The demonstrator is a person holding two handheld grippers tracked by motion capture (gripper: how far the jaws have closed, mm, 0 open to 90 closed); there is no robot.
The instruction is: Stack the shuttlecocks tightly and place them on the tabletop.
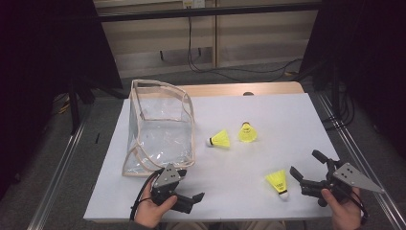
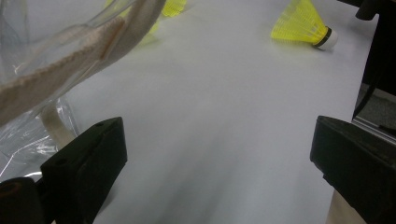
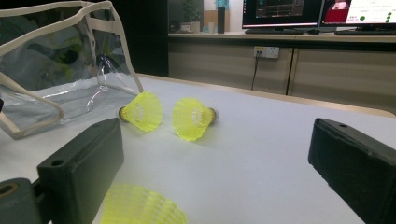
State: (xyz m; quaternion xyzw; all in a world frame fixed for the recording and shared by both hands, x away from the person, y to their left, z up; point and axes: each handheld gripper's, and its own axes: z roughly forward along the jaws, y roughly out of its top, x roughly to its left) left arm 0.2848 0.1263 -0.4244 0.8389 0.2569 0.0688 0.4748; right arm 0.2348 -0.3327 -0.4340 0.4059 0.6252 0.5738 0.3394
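A clear plastic bag [image 1: 158,127] with beige trim stands open-topped on the left of the white table top [image 1: 273,108]. Two yellow shuttlecocks [image 1: 220,139] [image 1: 247,132] lie mid-table just right of it. A third shuttlecock [image 1: 278,182] lies near the front, cork toward me. My left gripper [image 1: 190,184] is open at the bag's front corner, nothing between its jaws; its own view shows the bag's trim [image 2: 70,56] and the third shuttlecock [image 2: 303,23]. My right gripper [image 1: 306,164] is open just right of the third shuttlecock [image 3: 140,207], facing the other two [image 3: 142,111] [image 3: 191,117].
Bare wood [image 1: 239,89] edges the table at the back. Metal rails [image 1: 354,153] run along both sides over a grey floor with black cables [image 1: 225,72]. Cabinets and monitors [image 3: 280,11] stand beyond the table in the right gripper view.
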